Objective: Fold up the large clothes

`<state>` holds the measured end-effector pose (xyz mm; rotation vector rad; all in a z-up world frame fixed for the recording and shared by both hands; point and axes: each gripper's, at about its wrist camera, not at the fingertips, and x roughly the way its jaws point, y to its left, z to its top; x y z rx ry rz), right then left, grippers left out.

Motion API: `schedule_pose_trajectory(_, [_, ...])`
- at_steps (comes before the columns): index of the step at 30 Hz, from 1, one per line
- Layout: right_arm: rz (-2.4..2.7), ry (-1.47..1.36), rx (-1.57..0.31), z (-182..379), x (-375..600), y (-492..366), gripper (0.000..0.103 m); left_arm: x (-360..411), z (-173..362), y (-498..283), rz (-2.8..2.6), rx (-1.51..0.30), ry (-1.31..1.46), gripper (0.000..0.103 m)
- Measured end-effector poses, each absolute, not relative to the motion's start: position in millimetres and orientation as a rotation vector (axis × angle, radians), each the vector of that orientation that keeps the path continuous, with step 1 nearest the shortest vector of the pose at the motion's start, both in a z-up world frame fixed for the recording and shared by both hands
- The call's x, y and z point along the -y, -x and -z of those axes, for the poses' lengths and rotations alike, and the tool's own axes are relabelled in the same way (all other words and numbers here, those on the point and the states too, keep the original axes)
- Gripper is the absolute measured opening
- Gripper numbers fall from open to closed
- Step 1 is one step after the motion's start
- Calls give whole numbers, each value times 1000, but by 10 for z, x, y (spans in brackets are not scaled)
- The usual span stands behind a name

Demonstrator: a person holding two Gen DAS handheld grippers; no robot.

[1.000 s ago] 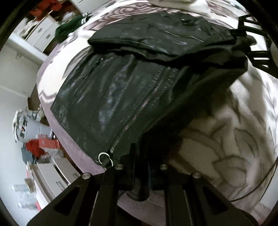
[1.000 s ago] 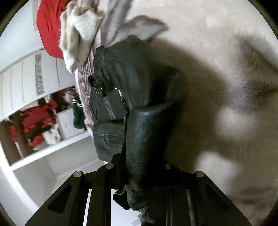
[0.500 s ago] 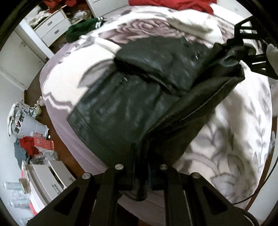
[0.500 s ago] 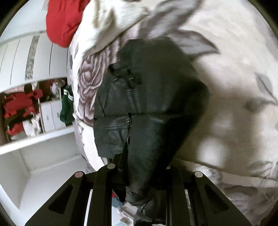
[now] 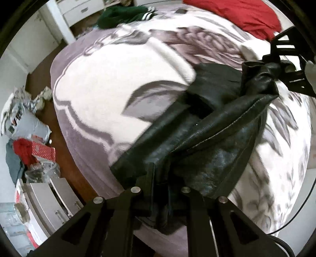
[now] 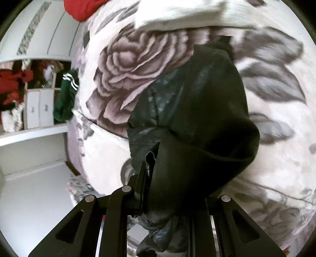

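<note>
Both my left hand-held gripper (image 5: 161,189) and right hand-held gripper (image 6: 167,189) clench the black jacket (image 5: 199,138); slick leather could slip and unfold onto the bed (image 5: 110,83).

jacket (image 5: 207,138) above blanket (image 5: 118,94) | sweater (image 5: 122,15) at blanket's far edge | boxes (image 5: 41,152) on floor left

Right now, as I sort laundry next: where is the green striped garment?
In the left wrist view the green striped garment lies at the top left, on the floral blanket's far edge, by white drawers.
</note>
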<state>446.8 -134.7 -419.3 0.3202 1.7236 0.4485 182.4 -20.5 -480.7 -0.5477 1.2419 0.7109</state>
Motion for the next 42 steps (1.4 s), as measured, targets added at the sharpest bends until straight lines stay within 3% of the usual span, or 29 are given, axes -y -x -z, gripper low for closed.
schedule_pose_trajectory(7, [-377,-38,-1800,4903,55,-4483,19,-353,5422,-1744,-758,-1339,628,8])
schedule_pose_trajectory(13, [-289,103,-1840,5188,-275,-4412,23,-379,5707,-1782,-766,-1430,615,14])
schedule_pose_trajectory(15, [-316,145,-1873,5125,-308,-4391,36,-402,5693,-1765,-753,-1442,645,14])
schedule_pose_trajectory(18, [-407,79,-1934,4933,-234,-4396,53,-496,5567,-1646,-739,-1417,742,25])
schedule_pose_trajectory(19, [-449,25,-1957,4819,-164,-4407,54,-528,5519,-1605,-734,-1401,767,31])
schedule_pose_trajectory(21, [-508,-67,-1958,4593,-14,-4455,60,-583,5407,-1520,-738,-1386,767,63])
schedule_pose_trajectory(22, [-526,-101,-1948,4485,61,-4488,61,-605,5359,-1485,-738,-1388,756,92])
schedule_pose_trajectory(23, [-543,-138,-1929,4362,172,-4537,61,-616,5325,-1468,-740,-1389,747,94])
schedule_pose_trajectory(29, [-438,-189,-1797,4101,896,-4953,62,-659,5176,-1665,-713,-1407,695,94])
schedule_pose_trajectory(31, [-414,-230,-1809,4240,960,-5066,61,-637,5153,-1813,-704,-1392,668,94])
schedule_pose_trajectory(33, [-454,-245,-1833,4501,807,-5090,48,-617,5165,-1907,-698,-1390,636,94])
schedule_pose_trajectory(37, [-451,-85,-1724,5123,244,-5225,46,-676,5231,-2210,-671,-1403,585,94])
schedule_pose_trajectory(39, [-377,-74,-1843,5557,243,-5286,46,-698,5191,-2318,-641,-1392,586,94])
schedule_pose_trajectory(42, [-466,-222,-1829,5350,479,-5338,46,-704,5018,-2615,-564,-1336,572,94])
